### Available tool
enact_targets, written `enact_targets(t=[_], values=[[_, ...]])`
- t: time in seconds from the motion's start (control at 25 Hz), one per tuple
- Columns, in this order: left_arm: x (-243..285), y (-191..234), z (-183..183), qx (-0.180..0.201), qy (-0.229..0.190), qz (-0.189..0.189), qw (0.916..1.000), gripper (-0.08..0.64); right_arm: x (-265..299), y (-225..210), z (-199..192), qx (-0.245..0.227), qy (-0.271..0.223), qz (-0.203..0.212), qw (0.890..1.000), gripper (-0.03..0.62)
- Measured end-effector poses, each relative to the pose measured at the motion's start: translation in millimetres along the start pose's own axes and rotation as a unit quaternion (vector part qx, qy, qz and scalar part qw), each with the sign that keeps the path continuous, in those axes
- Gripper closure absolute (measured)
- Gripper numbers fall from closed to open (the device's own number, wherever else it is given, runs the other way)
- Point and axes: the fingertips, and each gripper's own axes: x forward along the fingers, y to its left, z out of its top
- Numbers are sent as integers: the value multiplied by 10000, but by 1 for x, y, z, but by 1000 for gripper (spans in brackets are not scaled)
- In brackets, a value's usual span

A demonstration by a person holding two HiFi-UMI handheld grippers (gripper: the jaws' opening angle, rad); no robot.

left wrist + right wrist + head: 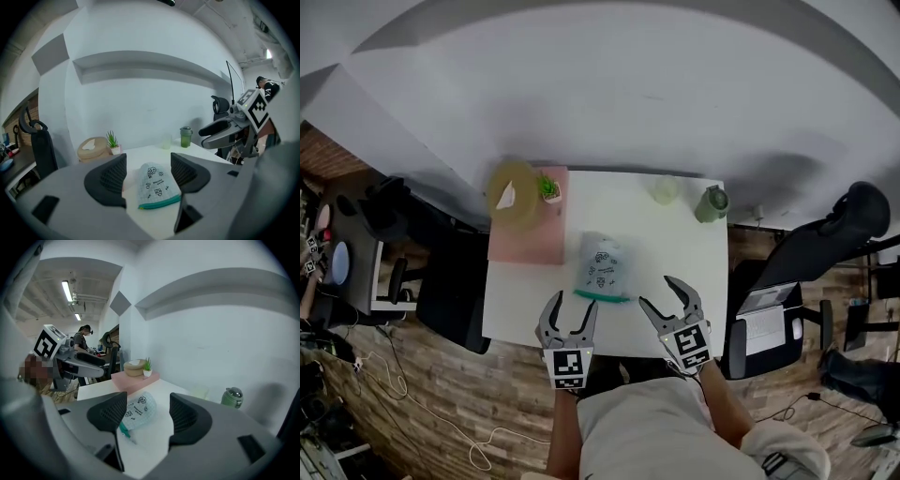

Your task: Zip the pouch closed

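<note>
Left gripper [572,314] and right gripper [661,296] both hover with jaws spread, holding nothing; this looks like the approach. Just ahead and between them, the pouch [602,264] lies flat on the table [675,248], teal zipper edge nearest. Next, one must pin that edge while the other pinches the slider, possibly at the right-hand end.

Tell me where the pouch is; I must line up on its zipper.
Head view: the pouch lies on the table, right of the pink block, teal zipper edge toward the person, just beyond the left tool and right tool.
</note>
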Motion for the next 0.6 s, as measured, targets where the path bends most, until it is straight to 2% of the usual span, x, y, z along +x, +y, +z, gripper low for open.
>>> enact_targets(t=[0.6], values=[[35,-26,-64,-322,496,-385,9975,281,31,6,-70,-283,852,650,9938,376]])
